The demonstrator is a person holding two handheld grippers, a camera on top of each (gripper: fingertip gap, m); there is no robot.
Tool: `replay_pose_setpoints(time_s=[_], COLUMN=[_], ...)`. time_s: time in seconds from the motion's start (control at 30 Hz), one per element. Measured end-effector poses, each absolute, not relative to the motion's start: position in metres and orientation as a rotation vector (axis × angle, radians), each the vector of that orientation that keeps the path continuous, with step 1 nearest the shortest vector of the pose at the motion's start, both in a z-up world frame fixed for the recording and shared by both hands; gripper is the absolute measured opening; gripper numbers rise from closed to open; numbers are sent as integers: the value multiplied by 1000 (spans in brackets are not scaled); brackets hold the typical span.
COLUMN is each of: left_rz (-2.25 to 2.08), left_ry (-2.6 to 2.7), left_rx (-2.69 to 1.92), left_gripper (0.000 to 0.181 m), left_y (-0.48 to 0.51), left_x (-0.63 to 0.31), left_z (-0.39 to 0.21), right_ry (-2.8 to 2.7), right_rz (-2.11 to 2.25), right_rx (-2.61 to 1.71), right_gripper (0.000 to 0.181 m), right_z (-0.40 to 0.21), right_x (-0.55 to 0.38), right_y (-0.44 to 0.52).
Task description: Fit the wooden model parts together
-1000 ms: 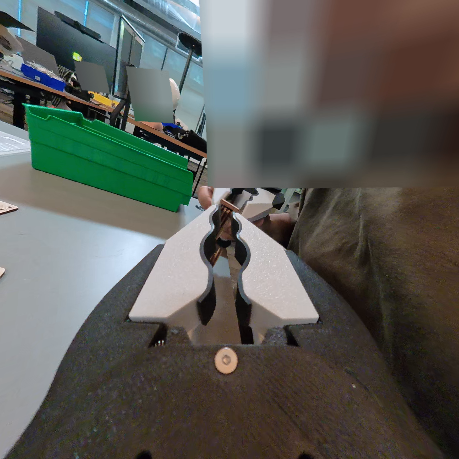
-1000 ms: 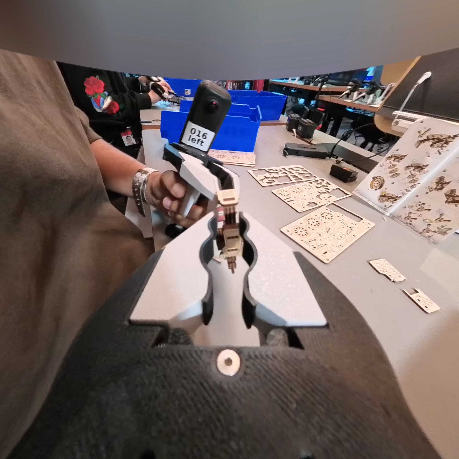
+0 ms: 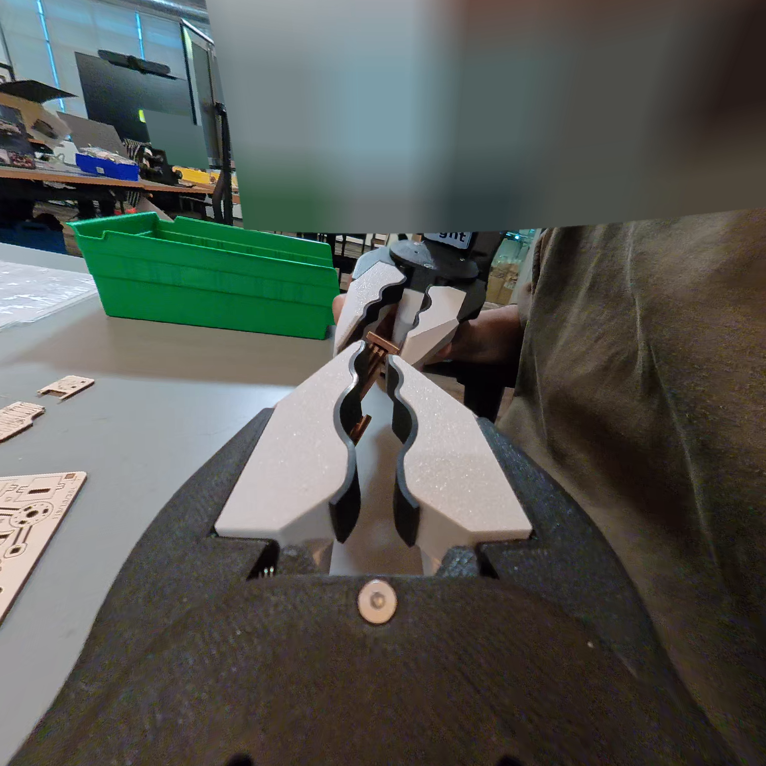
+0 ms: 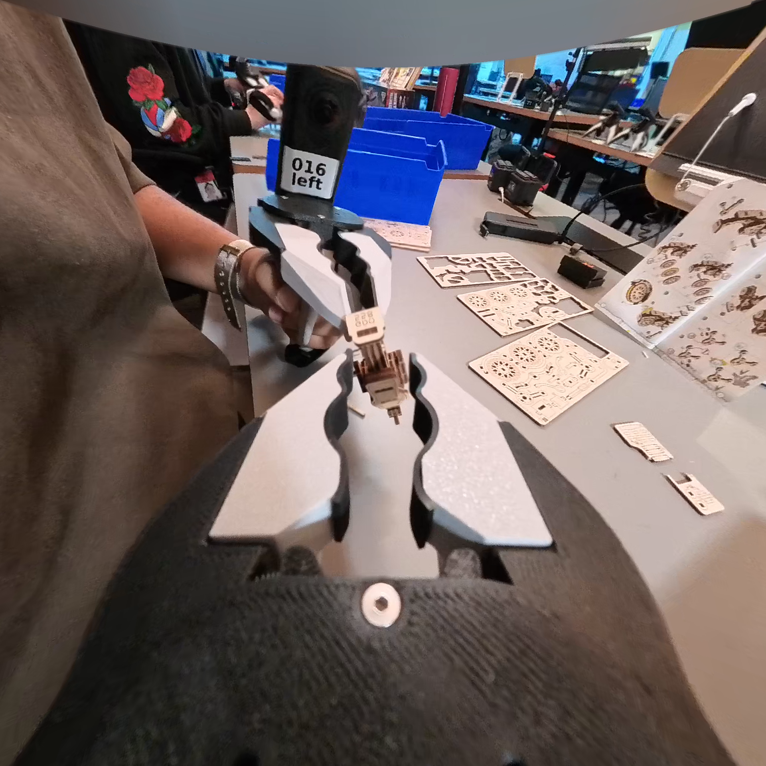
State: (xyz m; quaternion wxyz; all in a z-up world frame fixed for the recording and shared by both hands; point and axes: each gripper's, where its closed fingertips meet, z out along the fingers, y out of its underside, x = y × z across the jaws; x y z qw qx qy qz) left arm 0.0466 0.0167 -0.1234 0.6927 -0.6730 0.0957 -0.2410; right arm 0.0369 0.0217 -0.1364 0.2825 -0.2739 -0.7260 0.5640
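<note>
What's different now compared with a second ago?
The right gripper has opened, its fingers standing apart on either side of the wooden model. Both cameras' views have shifted, so the grippers moved slightly. Unchanged: the left gripper stays shut on the model, and the wooden sheets lie as before.

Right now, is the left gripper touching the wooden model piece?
Touching. The right wrist view shows the left gripper closed on the flat top end of the wooden model piece, with no gap at either fingertip.

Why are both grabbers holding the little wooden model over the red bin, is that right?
Not quite: the bin behind is green, not red, as the left wrist view shows. The left gripper and right gripper do both meet at the small wooden model.
</note>
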Motion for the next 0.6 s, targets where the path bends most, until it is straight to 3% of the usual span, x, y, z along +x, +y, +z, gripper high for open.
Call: replay_pose_setpoints(time_s=[0.3, 0.43, 0.6], left_rz=[-524, -637, -815], left_ry=[160, 30, -98], left_rx=[-1494, -1416, -1280], left_gripper=[5, 5, 5], left_y=[18, 16, 10], left_x=[37, 22, 9], left_z=[-122, -111, -96], right_ry=[-1891, -1911, -1934], right_rz=[1628, 1624, 1661], right_rx=[-843, -887, -949], right_gripper=[33, 45, 45], right_z=[-136, -144, -150], right_x=[29, 25, 24], right_y=[35, 36, 32])
